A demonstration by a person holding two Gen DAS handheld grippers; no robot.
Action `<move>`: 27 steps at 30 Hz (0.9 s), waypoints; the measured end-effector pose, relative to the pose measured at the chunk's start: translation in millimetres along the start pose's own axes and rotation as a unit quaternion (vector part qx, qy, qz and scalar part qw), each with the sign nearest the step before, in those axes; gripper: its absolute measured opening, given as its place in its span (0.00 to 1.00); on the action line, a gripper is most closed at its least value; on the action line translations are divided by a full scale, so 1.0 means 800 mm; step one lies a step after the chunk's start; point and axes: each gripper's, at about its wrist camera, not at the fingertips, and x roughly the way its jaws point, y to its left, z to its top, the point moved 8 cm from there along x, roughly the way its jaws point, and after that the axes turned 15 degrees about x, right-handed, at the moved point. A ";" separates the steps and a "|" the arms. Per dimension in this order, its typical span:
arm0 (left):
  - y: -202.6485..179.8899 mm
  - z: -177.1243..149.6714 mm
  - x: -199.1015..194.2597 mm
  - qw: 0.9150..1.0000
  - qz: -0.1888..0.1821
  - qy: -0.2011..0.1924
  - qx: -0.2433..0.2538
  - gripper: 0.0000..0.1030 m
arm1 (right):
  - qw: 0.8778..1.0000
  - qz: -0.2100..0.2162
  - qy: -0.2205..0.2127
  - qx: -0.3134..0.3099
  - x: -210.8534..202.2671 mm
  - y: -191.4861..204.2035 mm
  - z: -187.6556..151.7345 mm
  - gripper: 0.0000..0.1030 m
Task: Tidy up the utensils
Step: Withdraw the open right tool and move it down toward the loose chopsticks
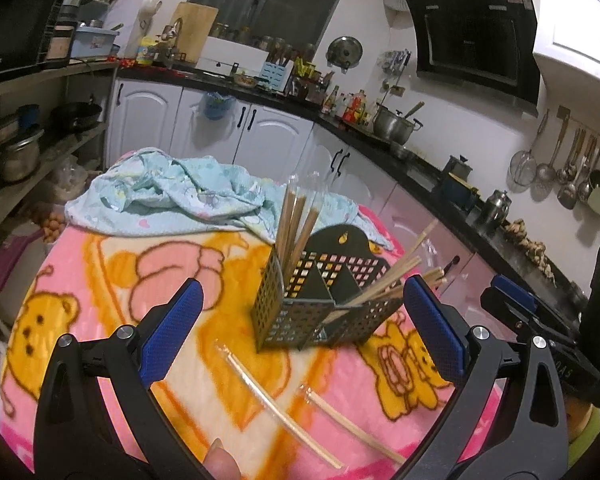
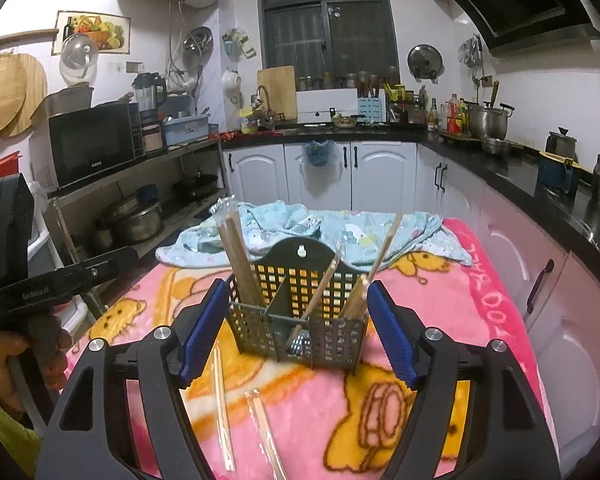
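Note:
A dark perforated utensil holder [image 1: 300, 312] [image 2: 300, 320] with three compartments stands on a pink cartoon blanket [image 1: 100, 280] [image 2: 440, 360]. Wrapped chopsticks stand in its left [image 1: 296, 224] [image 2: 236, 256] and right [image 1: 396, 276] [image 2: 364, 284] compartments; a fork [image 2: 300, 336] leans in the middle one. Two wrapped chopstick pairs lie on the blanket in front of it [image 1: 276, 400] [image 1: 352, 424] [image 2: 222, 404] [image 2: 266, 432]. My left gripper [image 1: 300, 332] is open and empty, just short of the holder. My right gripper [image 2: 298, 328] is open and empty, its pads either side of the holder's front.
A crumpled light-blue towel [image 1: 172, 196] [image 2: 332, 232] lies on the blanket behind the holder. White cabinets and a black counter [image 2: 500, 160] with pots run along the back and right. A shelf with a microwave [image 2: 92, 144] stands at left. The right gripper shows at the left view's right edge [image 1: 540, 320].

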 end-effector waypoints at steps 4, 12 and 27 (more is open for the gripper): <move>0.000 -0.013 0.004 1.000 0.005 0.012 0.007 0.90 | 1.000 -0.004 0.013 0.002 0.004 -0.002 -0.014 0.67; 0.004 -0.034 0.009 0.999 0.024 0.032 0.022 0.90 | 0.999 -0.013 0.030 -0.016 0.012 -0.002 -0.035 0.68; 0.019 -0.079 0.030 0.996 0.037 0.079 0.020 0.90 | 0.995 -0.017 0.085 -0.045 0.042 0.005 -0.083 0.68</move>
